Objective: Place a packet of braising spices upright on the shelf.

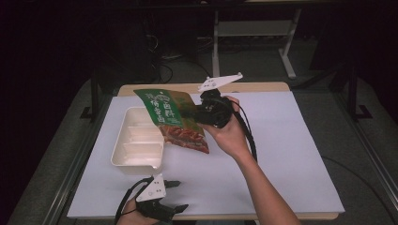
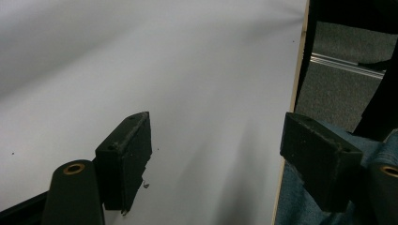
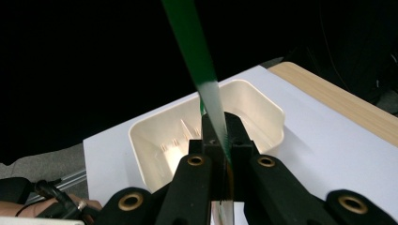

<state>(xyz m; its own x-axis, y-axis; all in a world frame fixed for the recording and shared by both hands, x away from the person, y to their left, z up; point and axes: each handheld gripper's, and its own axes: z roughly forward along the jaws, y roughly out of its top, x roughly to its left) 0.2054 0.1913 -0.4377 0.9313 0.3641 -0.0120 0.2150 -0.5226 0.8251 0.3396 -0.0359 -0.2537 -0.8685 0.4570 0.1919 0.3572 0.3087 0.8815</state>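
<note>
Where right claw grips green pouch: white tray just beneath.

left gripper: low, near edge, fingers apart | right gripper: raised, fingers clamped together

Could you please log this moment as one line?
right gripper: shut on green pouch | pouch: held above white tray | left gripper: open, idle
</note>
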